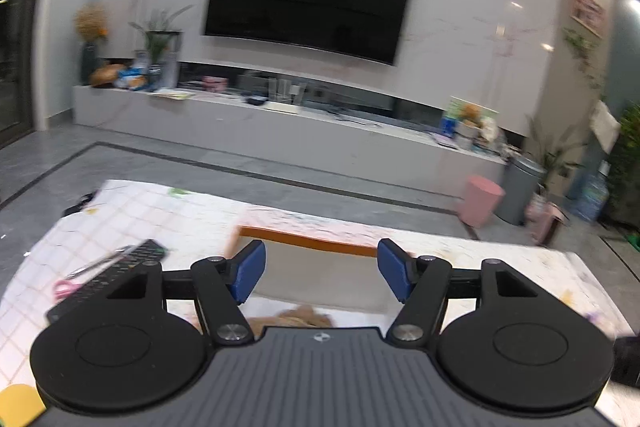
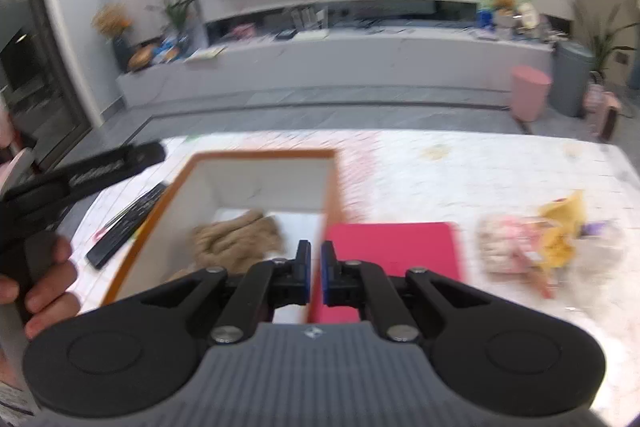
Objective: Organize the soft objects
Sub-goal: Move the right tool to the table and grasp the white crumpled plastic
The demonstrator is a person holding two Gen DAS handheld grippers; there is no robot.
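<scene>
A tan plush [image 2: 240,237] lies in the box [image 2: 256,154], just ahead and left of the right gripper [image 2: 315,263], whose jaws are nearly together and empty. The left gripper [image 1: 321,269], jaws wide and empty, hovers over the same box, tilted downward. A pink pad [image 2: 394,247] sits beside the box, with more soft toys [image 2: 516,247] further right.

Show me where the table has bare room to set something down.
The widest free patch is the far stretch of the table, beyond the red mat and the soft pile. Left of the box it is crowded: the remote and the pink scissors.
</scene>
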